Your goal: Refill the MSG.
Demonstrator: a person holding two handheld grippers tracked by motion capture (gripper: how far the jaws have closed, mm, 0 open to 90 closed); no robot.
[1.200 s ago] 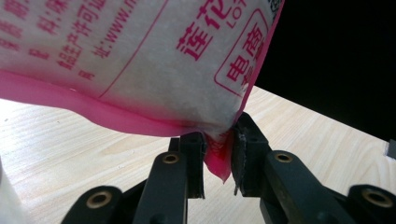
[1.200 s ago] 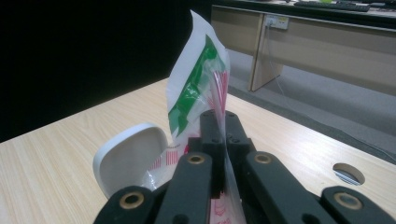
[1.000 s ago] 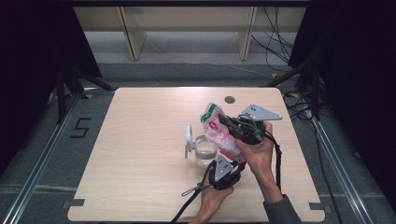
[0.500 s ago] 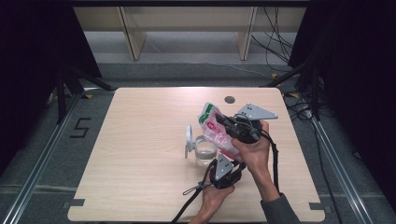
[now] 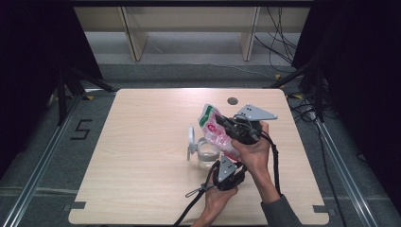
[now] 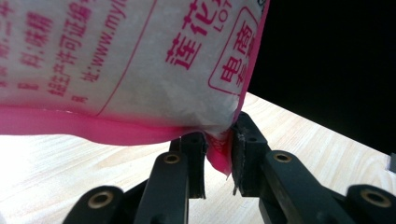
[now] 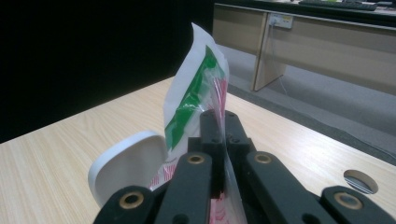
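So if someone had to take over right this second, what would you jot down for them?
Right gripper: shut on the pink-printed bag, near its upper end.
Left gripper: fingers pinch the bag's pink bottom corner.
The bag is held tilted above the clear container, whose white lid stands open, on the table.
Done: bag lifted and positioned.
Left: probably tipping or opening it over the container; nothing visibly pouring yet.

Black right gripper (image 5: 226, 124) with grey 3-cornered plate, brass-coloured screws, black cable; grey sleeve (image 5: 280, 213).
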